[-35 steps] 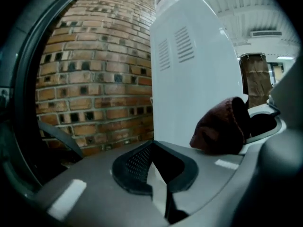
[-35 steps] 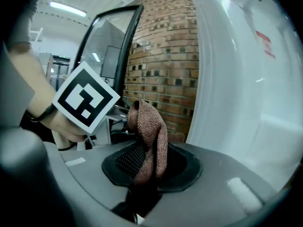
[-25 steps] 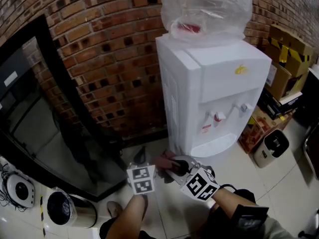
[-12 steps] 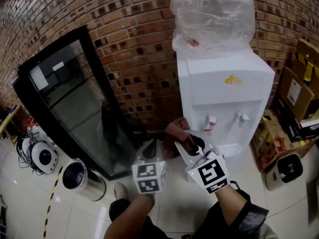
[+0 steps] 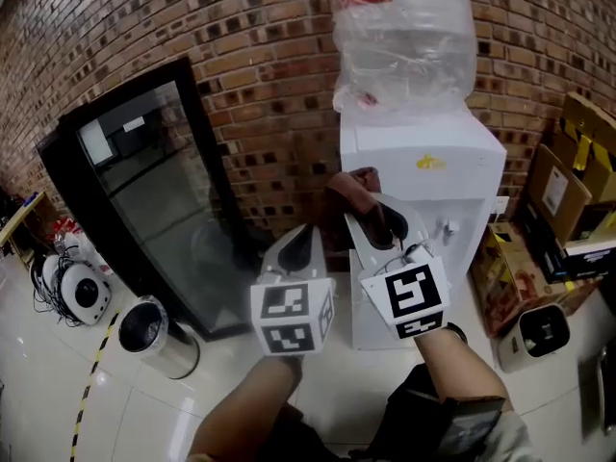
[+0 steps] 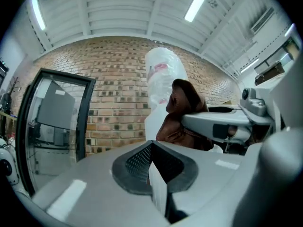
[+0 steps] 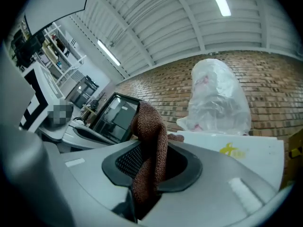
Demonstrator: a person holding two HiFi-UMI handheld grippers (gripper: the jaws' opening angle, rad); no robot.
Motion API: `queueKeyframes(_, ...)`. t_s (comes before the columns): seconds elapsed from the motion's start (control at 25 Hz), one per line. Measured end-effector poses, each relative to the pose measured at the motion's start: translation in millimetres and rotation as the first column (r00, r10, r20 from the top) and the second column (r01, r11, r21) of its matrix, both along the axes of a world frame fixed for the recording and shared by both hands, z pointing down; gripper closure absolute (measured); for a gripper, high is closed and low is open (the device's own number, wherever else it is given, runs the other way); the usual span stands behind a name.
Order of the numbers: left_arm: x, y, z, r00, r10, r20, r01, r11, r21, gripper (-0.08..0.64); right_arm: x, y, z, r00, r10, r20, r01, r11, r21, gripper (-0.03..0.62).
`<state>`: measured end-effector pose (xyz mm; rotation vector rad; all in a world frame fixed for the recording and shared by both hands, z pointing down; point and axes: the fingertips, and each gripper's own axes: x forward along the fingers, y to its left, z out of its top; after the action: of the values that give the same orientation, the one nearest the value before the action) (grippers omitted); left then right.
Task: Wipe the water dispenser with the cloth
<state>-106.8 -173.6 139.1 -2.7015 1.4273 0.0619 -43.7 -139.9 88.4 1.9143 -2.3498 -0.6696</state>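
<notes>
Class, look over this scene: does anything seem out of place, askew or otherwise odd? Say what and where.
The black-framed glass panel leans tilted against the brick wall rather than standing fixed. The bottle on the water dispenser is shrouded in crumpled clear plastic. The right gripper holds the cloth.

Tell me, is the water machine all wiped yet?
Not yet. Done: the brown cloth is picked up, pinched in the right claw. Now: it is held up by the white water dispenser, but I can't see it touching. The left claw is shut and empty. Left to do: all the wiping.
</notes>
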Motion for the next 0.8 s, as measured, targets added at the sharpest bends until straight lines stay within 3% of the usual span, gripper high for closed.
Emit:
queueKeyframes(0.16,6.9,-3.5,-32.0,1.0,-0.002,0.002,0.002,0.999,0.046,0.56,13.4,-8.5,-19.8,0.995,0.099,-0.027,-0.098,0.995,0.016,0.483)
queueKeyframes(0.36,18.8,-3.8,-49.7,1.0,0.0,0.011,-0.001,0.997,0.071,0.56,7.4,-19.1,-29.8,0.987,0.117,-0.111,-0.115,0.993,0.027,0.483)
queueKeyframes(0.8,28.1,-1.0,-43.7,1.0,0.001,0.007,-0.001,1.0,0.031,0.56,20.6,-39.8,-29.8,0.957,0.205,-0.206,-0.206,0.978,0.013,0.483)
